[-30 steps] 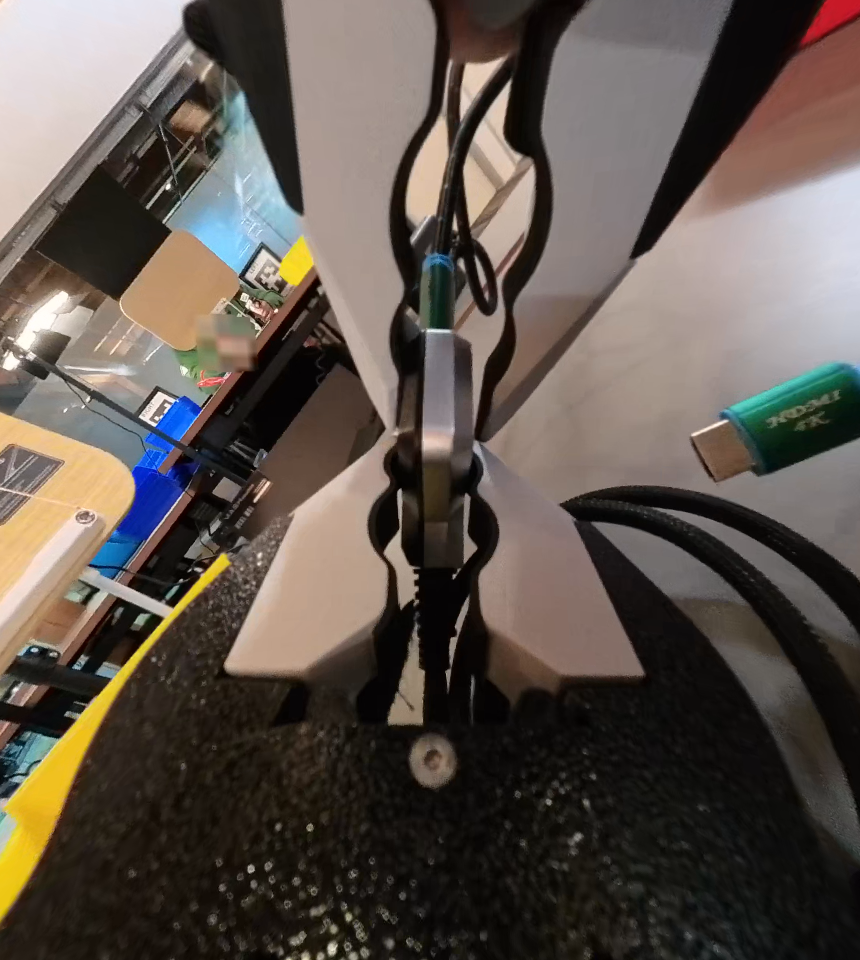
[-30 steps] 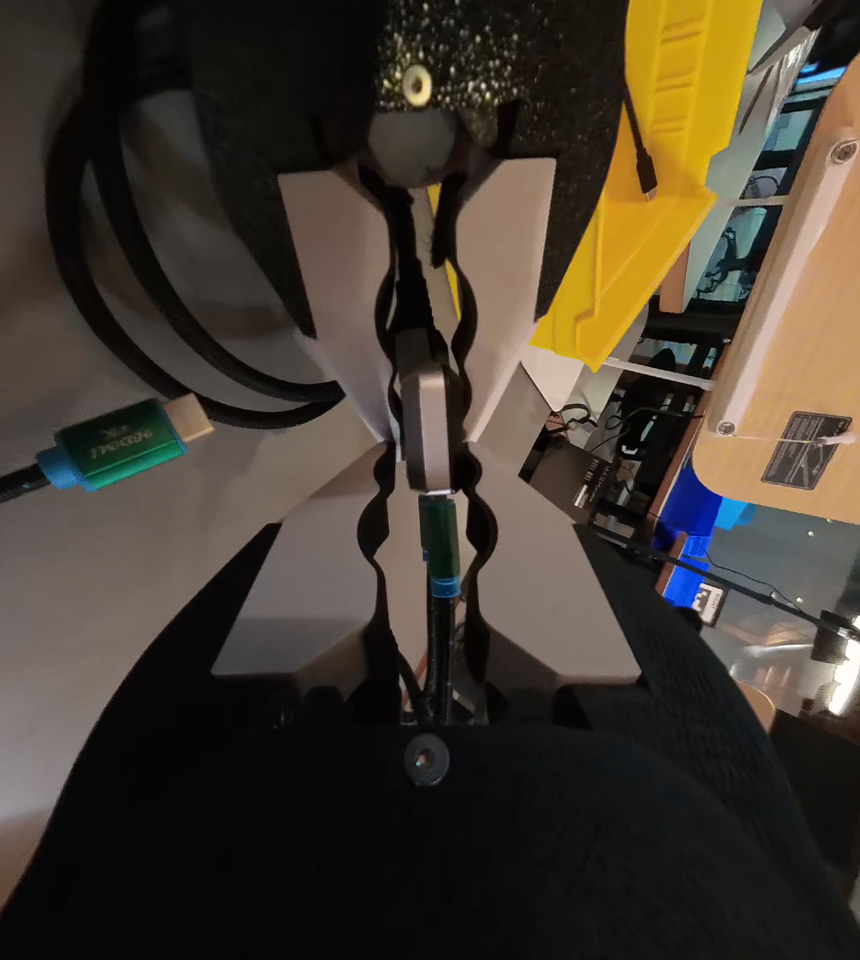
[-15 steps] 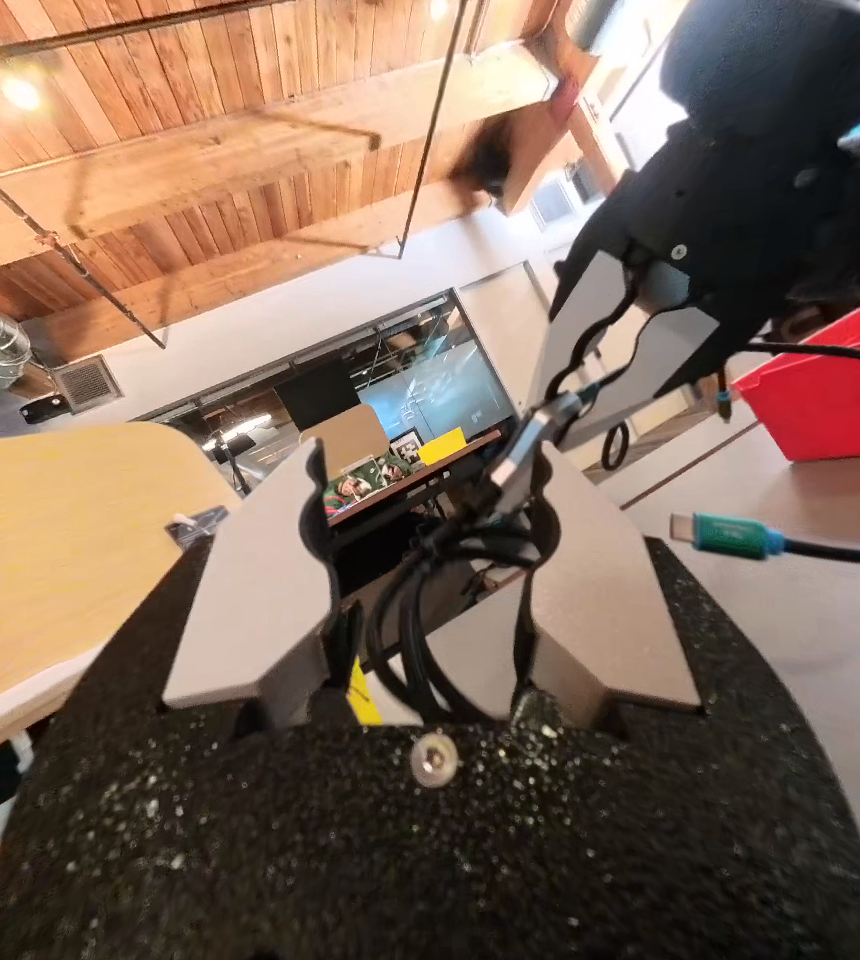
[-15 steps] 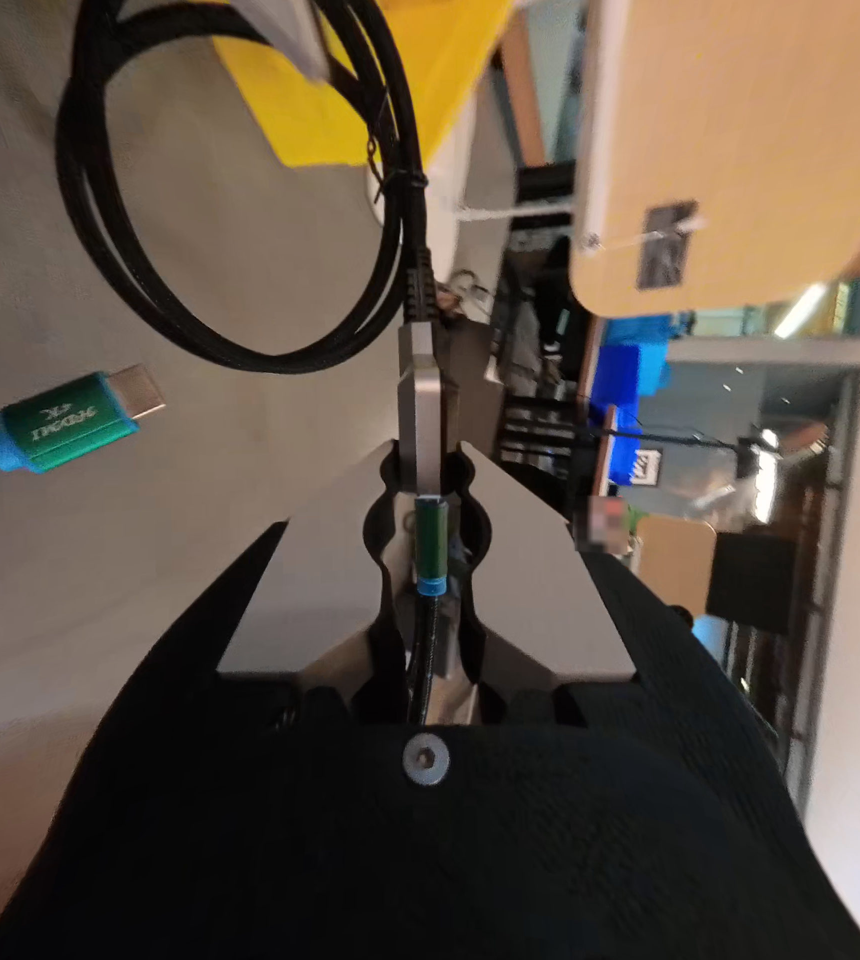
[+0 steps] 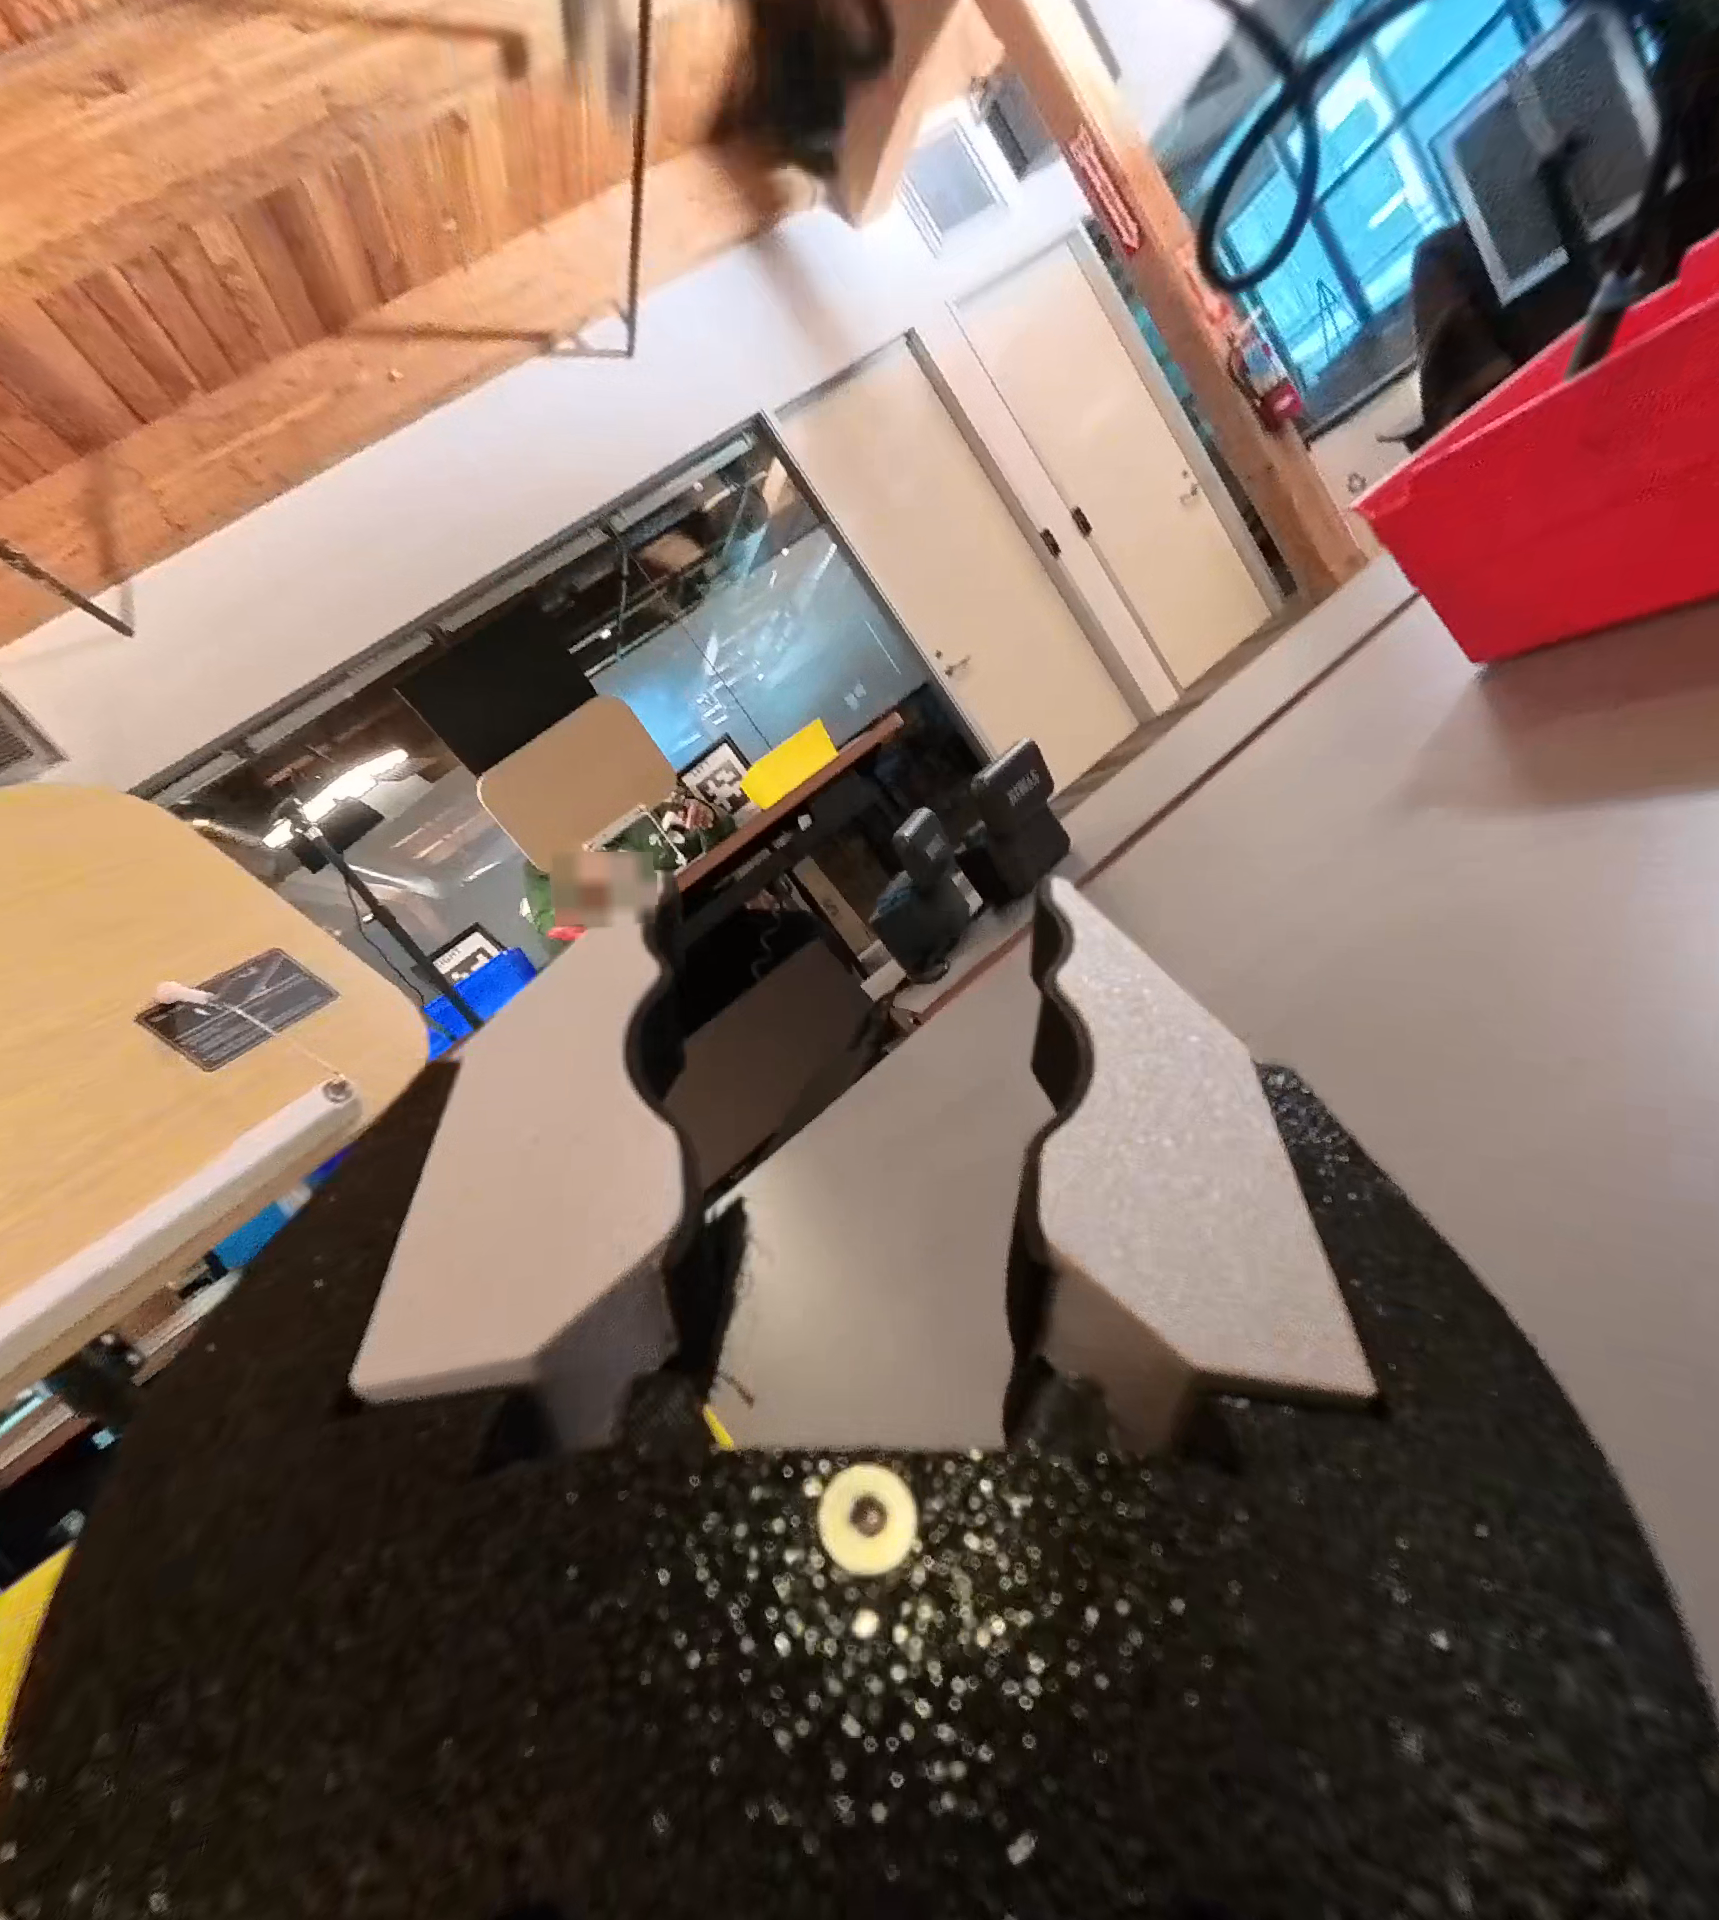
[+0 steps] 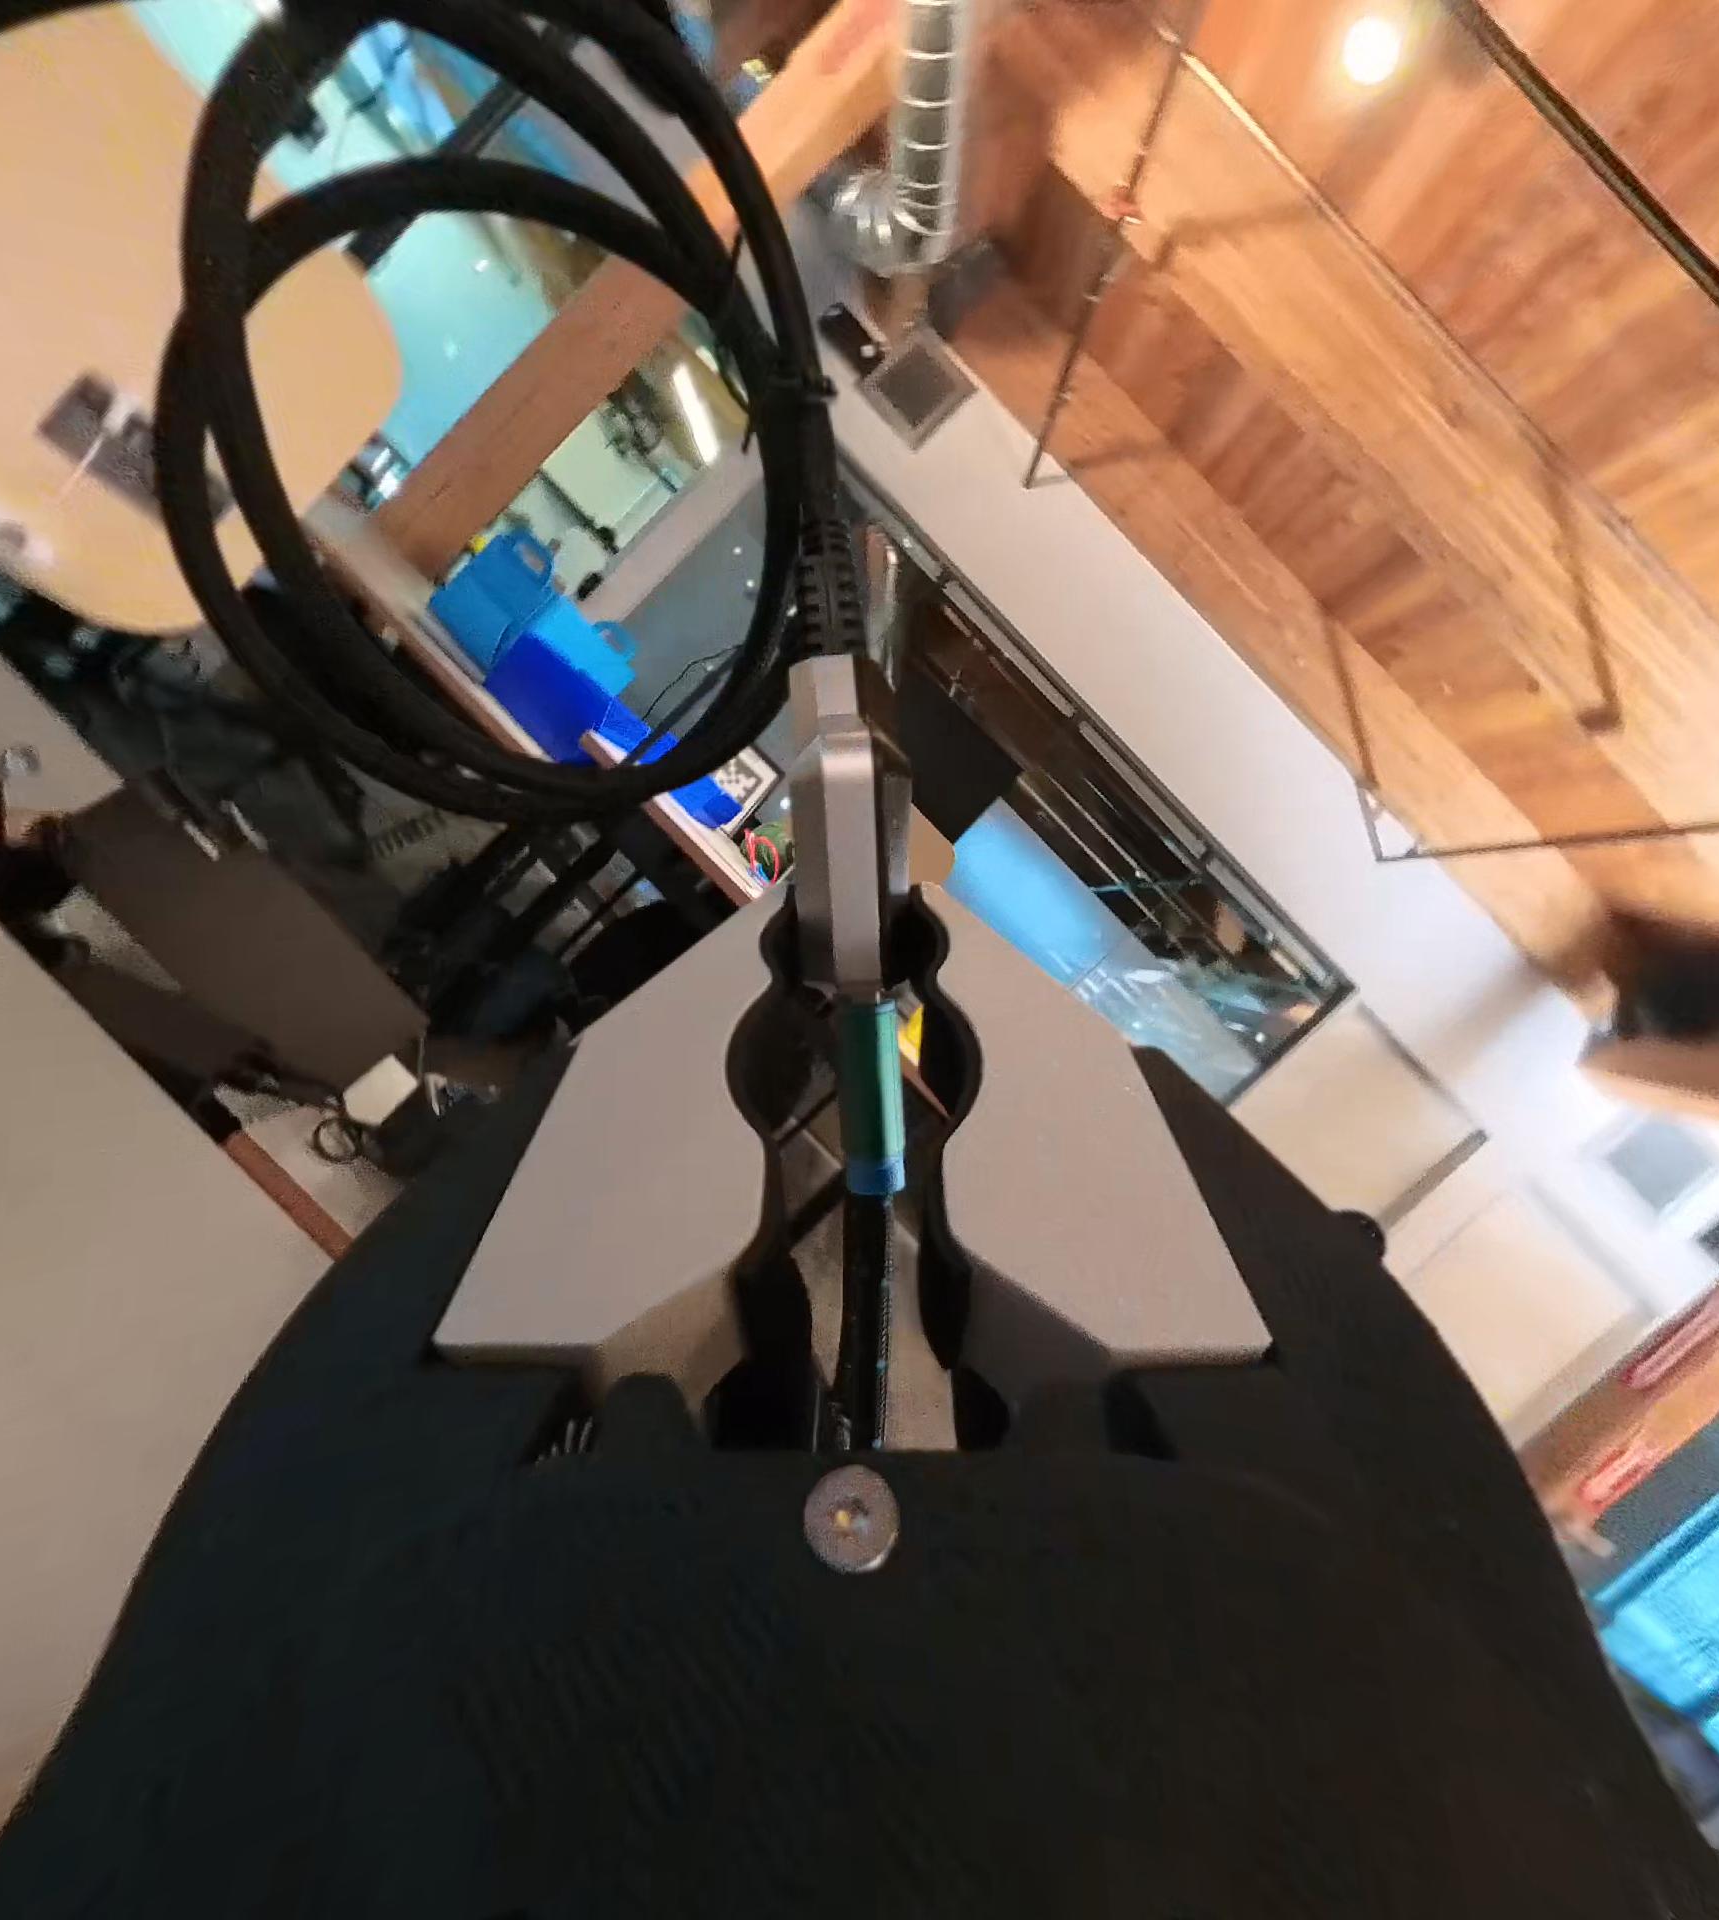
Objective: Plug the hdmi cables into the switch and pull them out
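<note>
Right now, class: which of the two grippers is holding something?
The right gripper: its fingers are shut on the grey switch, with a green HDMI plug still in it. The left gripper is open, with nothing between its fingers.

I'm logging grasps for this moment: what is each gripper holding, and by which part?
Left gripper: open, holding nothing. Right gripper: shut on the silver switch, at its end where the green plug enters.

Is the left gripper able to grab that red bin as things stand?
Probably yes: the left gripper is open and holds nothing, and bare table lies between it and the red bin. The bin's wall may be awkward to pinch.
</note>
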